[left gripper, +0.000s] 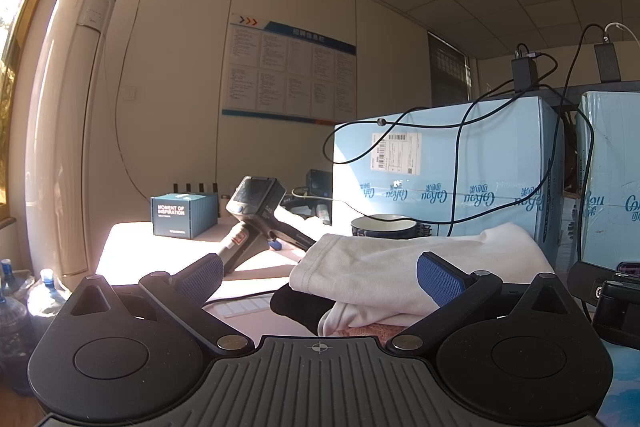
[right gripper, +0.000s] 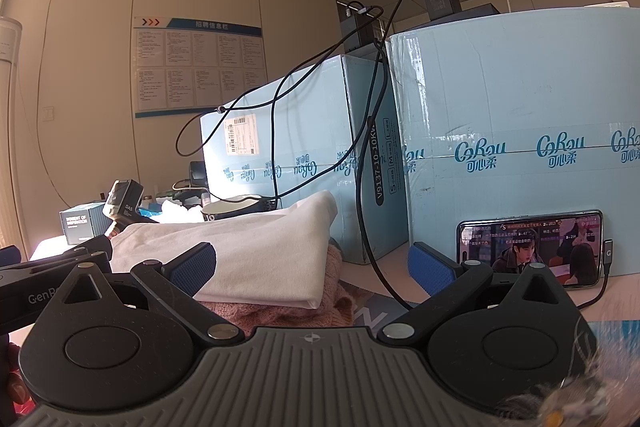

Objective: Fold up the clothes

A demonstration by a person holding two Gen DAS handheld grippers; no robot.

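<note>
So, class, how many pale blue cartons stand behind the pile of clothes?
2: one carton behind the clothes, another carton right of it, behind the phone.

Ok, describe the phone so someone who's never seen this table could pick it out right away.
Start at the big light-blue carton on the right of the table. The phone leans on its side against the foot of that carton. It is the only lit screen there, playing a video, with a cable plugged into its right end.
</note>
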